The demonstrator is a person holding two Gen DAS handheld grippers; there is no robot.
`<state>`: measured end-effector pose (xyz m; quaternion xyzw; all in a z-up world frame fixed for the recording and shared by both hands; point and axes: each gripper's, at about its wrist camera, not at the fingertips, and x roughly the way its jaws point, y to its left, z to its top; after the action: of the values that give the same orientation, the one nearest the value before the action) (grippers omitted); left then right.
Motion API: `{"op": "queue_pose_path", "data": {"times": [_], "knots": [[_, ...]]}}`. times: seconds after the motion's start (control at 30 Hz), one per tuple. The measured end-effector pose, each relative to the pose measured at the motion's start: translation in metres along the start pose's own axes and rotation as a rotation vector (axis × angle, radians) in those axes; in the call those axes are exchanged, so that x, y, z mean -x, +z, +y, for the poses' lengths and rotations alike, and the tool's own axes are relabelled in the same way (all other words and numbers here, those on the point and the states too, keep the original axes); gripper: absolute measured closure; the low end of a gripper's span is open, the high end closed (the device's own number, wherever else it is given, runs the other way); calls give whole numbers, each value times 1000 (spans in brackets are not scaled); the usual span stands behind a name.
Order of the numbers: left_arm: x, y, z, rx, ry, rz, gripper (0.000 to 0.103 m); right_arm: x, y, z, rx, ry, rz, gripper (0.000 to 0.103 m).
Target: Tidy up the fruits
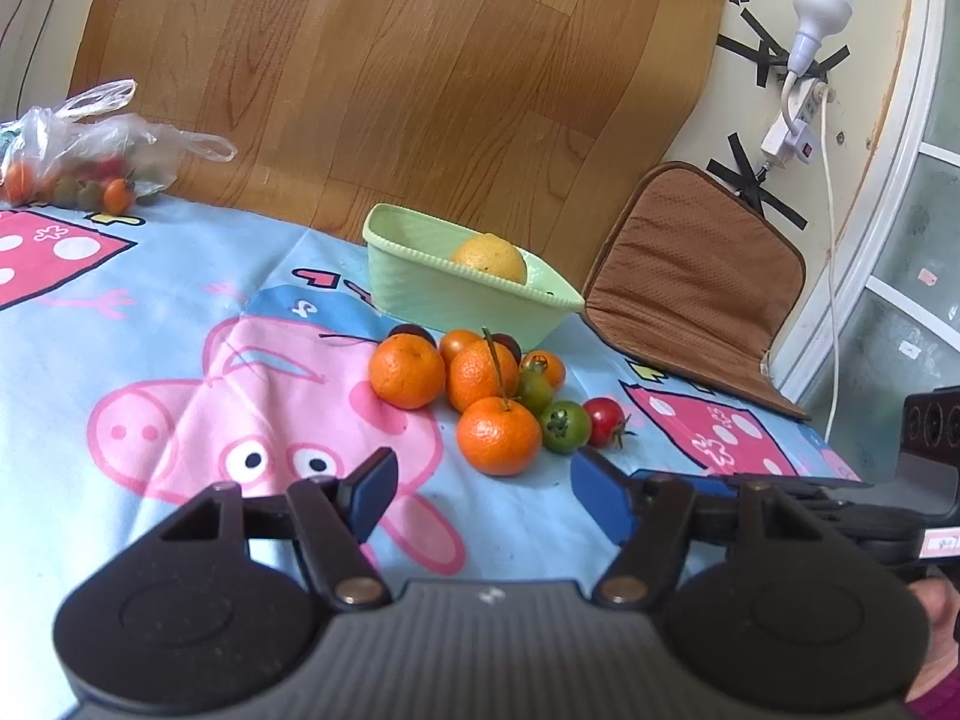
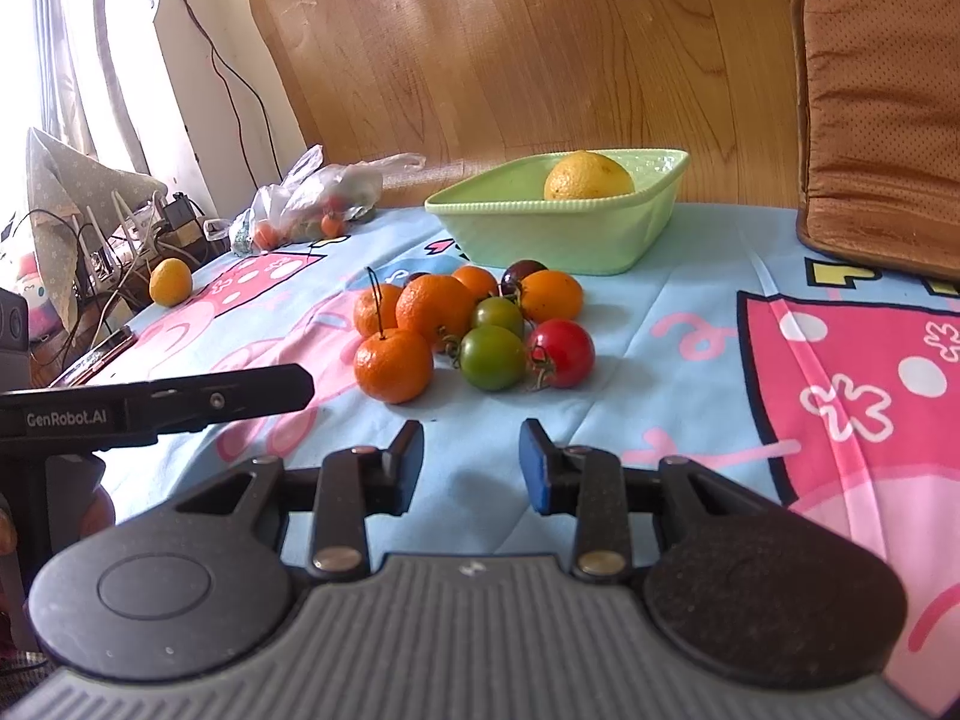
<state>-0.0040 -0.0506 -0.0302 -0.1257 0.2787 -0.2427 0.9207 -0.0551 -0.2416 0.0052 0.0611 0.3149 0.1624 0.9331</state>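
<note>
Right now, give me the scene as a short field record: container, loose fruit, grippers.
container: green basket, one yellow citrus inside
loose fruit: pile of tangerines and tomatoes on cloth in front of basket
stray: yellow fruit at table edge
bag: plastic bag with more fruit
left gripper: open, empty
right gripper: open, empty

Ahead of right gripper (image 2: 471, 459) with blue pads: orange mandarins (image 2: 393, 365), green tomatoes (image 2: 493, 357), red tomato (image 2: 562, 353). Beyond: pale green basket (image 2: 540, 234), yellow citrus (image 2: 589, 176). Light blue tablecloth (image 2: 660, 360), pink cartoon pig print.
</note>
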Motion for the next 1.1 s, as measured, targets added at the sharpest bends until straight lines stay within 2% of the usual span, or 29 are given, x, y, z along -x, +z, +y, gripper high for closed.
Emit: {"op": "queue_pose_path", "data": {"times": [0.53, 1.0, 1.1], "knots": [[-4, 0, -2, -19, 29, 24, 37, 3, -2, 5, 17, -16, -8, 65], [2, -2, -1, -25, 2, 0, 37, 2, -2, 6, 27, -26, 3, 64], [-2, 0, -1, -28, -7, 27, 36, 2, -2, 6, 27, -30, 3, 64]]}}
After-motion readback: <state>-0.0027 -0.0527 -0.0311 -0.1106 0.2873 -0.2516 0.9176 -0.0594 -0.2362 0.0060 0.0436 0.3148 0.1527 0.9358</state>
